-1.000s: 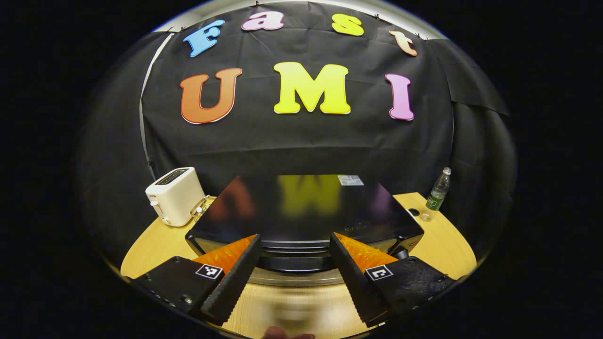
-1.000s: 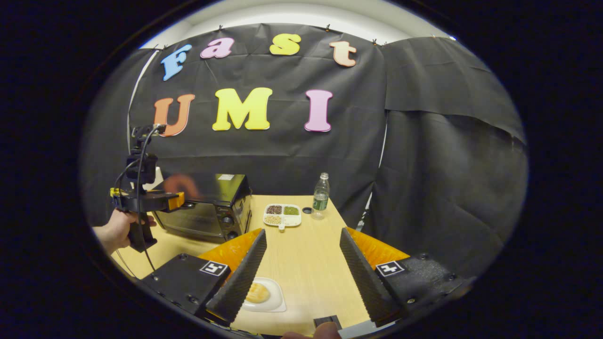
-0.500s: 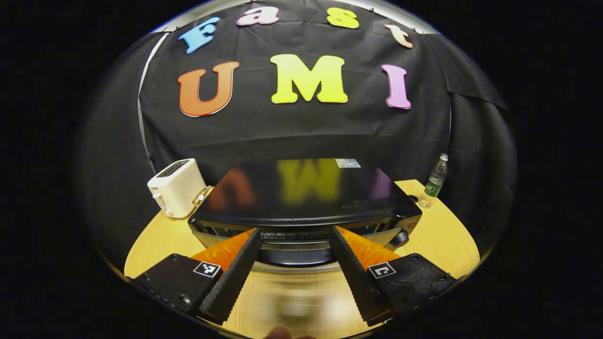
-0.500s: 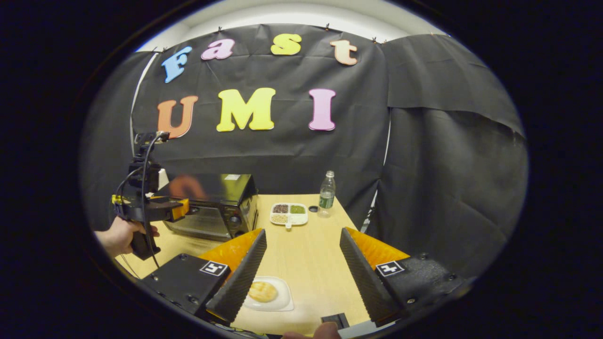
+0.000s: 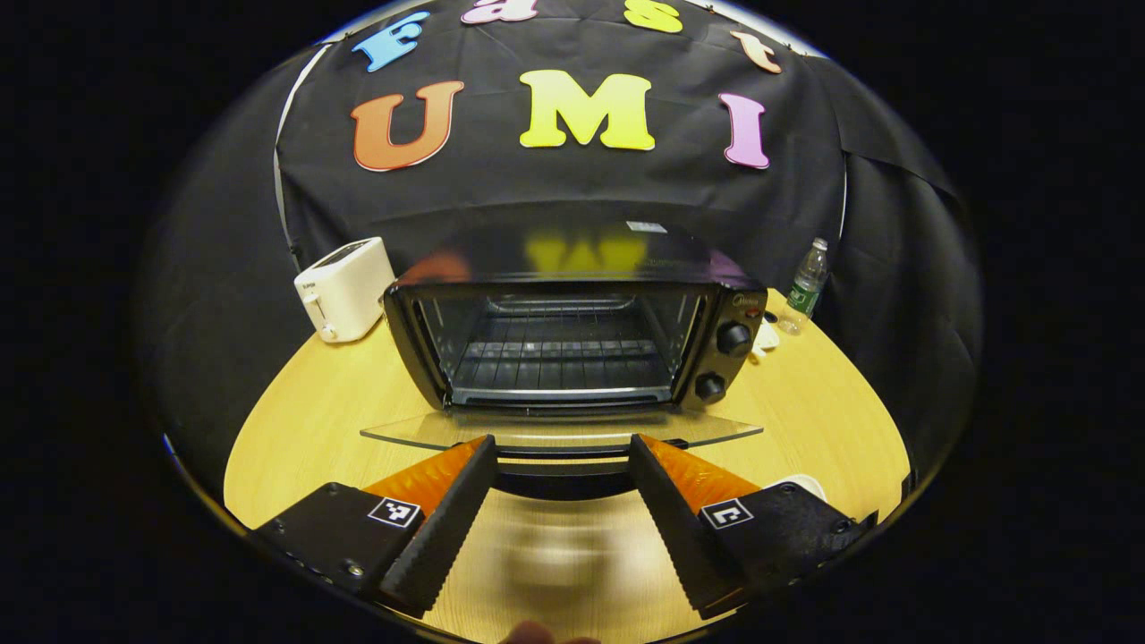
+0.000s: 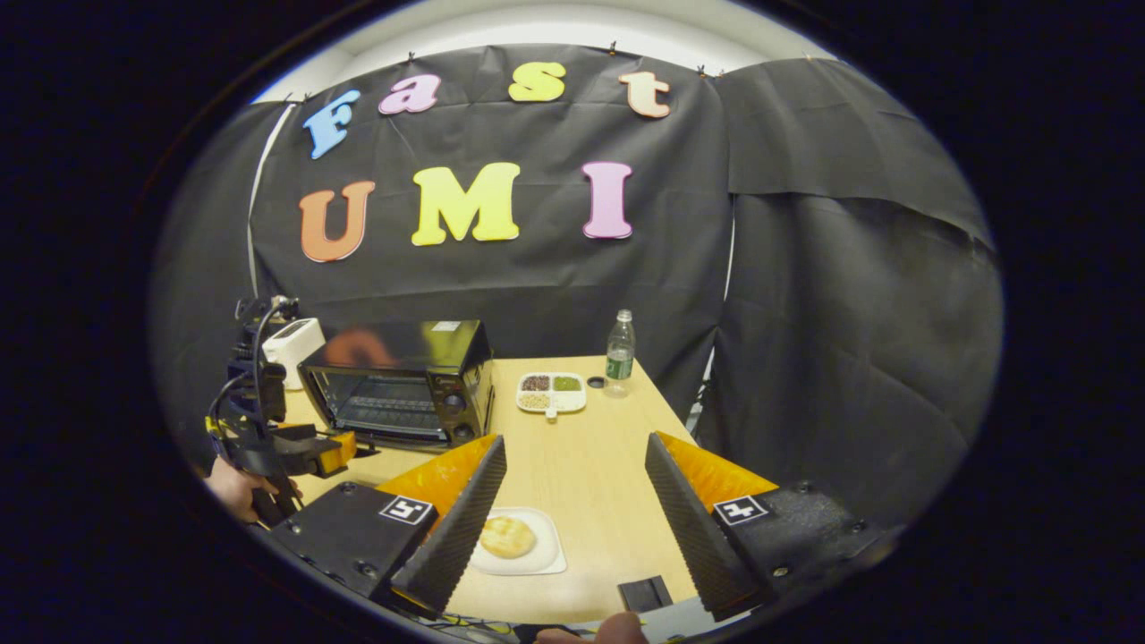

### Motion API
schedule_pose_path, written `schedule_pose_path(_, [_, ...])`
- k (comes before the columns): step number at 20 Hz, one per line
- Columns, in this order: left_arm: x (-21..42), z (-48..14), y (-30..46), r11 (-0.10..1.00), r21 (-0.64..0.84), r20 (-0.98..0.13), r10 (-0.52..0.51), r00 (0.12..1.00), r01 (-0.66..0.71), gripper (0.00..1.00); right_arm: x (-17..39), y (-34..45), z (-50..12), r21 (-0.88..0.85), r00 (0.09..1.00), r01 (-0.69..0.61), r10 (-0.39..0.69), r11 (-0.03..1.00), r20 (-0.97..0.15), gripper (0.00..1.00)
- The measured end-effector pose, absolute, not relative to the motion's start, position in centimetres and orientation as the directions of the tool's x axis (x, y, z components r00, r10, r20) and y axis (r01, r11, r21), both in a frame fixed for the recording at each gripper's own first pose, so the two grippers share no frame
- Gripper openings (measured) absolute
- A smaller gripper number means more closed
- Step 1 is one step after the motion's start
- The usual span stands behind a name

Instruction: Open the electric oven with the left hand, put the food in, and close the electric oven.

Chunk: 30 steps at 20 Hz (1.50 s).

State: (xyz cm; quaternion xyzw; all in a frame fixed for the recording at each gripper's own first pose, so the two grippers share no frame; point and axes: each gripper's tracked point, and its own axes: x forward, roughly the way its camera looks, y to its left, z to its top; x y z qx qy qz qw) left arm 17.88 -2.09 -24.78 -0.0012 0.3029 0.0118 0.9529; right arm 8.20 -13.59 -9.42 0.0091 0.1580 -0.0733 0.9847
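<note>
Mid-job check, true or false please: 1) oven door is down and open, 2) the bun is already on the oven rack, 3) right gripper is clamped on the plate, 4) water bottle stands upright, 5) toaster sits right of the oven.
1) True: the oven door lies folded down in front of the left gripper.
2) False: the bun sits on its white plate on the table; the oven rack is bare.
3) False: the right gripper is open above the table, holding nothing.
4) True: the water bottle is upright.
5) False: the toaster is left of the oven.

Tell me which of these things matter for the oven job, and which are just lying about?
For the job:
black electric oven, glass door open
golden bun on white plate
left gripper
right gripper

Lying about:
white toaster
clear plastic bottle
divided snack tray
</note>
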Motion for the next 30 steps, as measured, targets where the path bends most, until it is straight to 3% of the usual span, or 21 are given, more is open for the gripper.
schedule_pose_path(4, [15.2,-28.9,-2.0,0.998,-0.027,-0.65,0.019,0.76,-0.048,0.98,6.7,-13.9,-10.0,-0.02,0.934,0.154,-0.152,0.988,-0.324,0.99])
schedule_pose_path(5, [14.9,-29.8,-1.9,0.998,-0.042,-0.657,0.015,0.754,-0.056,0.87,6.3,-14.1,-10.2,-0.024,0.932,0.156,-0.155,0.987,-0.328,0.99])
schedule_pose_path(6, [14.5,-30.8,-1.9,0.996,-0.056,-0.676,0.01,0.737,-0.065,0.87,6.0,-14.3,-10.5,-0.029,0.929,0.158,-0.158,0.987,-0.334,0.99])
schedule_pose_path(7, [14.3,-31.8,-1.8,0.996,-0.061,-0.692,0.007,0.722,-0.069,0.94,5.7,-14.4,-10.8,-0.033,0.926,0.16,-0.162,0.987,-0.342,0.99])
schedule_pose_path(13, [13.0,-34.6,-1.8,0.998,-0.036,-0.742,0.012,0.67,-0.058,0.96,4.3,-15.3,-12.9,-0.026,0.906,0.17,-0.167,0.985,-0.389,0.99])
schedule_pose_path(23, [11.6,-27.5,0.5,0.995,-0.055,-0.639,0.028,0.769,-0.082,0.94,5.9,-12.7,-17.1,0.031,0.891,0.097,-0.072,0.995,-0.449,0.99])
schedule_pose_path(30, [8.5,-17.4,2.8,0.995,-0.039,-0.47,0.063,0.881,-0.091,0.93,7.7,-9.4,-22.7,0.042,0.858,0.0,0.021,0.999,-0.514,0.99])
